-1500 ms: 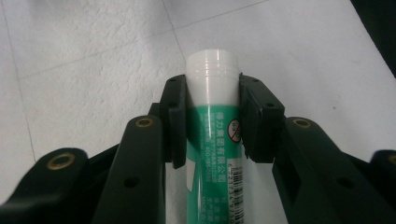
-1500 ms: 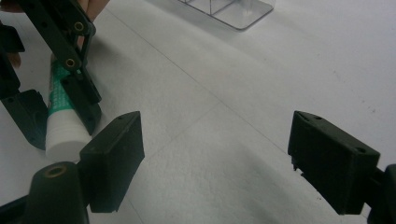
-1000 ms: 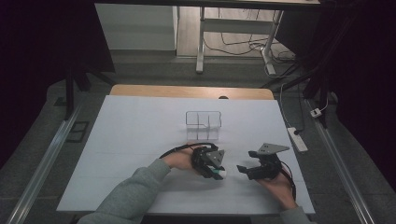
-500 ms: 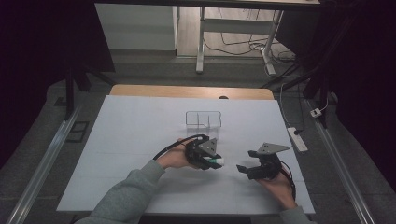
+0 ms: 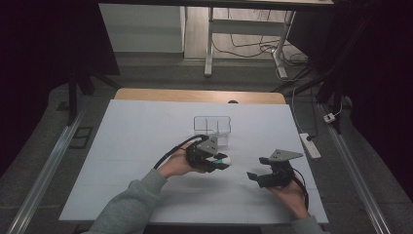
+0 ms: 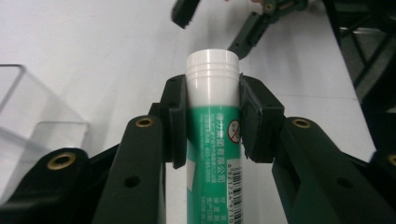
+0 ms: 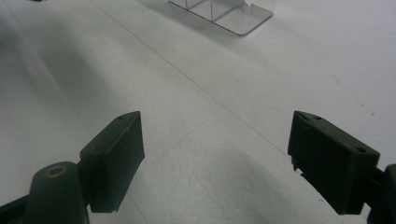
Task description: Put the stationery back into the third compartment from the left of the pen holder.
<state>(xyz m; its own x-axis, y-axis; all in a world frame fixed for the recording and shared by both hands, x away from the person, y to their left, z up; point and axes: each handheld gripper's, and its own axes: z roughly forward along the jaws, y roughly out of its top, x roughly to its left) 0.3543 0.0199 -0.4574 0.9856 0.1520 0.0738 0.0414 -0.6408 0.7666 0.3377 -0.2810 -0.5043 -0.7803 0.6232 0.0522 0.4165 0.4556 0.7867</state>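
A green tube with a white cap (image 6: 212,135) sits clamped between the jaws of my left gripper (image 6: 211,122), which is shut on it. In the high view that tube (image 5: 223,161) pokes out to the right of the left gripper (image 5: 214,160), just in front of a clear plastic box (image 5: 212,126). My right gripper (image 5: 257,175) hovers low over the white table near the front right, jaws wide apart with nothing between them; in its own view the right gripper (image 7: 215,158) looks across bare table toward the clear box (image 7: 224,11).
The white table top (image 5: 136,146) spreads wide to the left and behind the box. A power strip (image 5: 310,145) lies off the table's right edge. Desk legs and cables stand on the floor beyond the far edge.
My left gripper has carried the tube up and to the right, closer to the clear box. The right gripper has stayed put, open.
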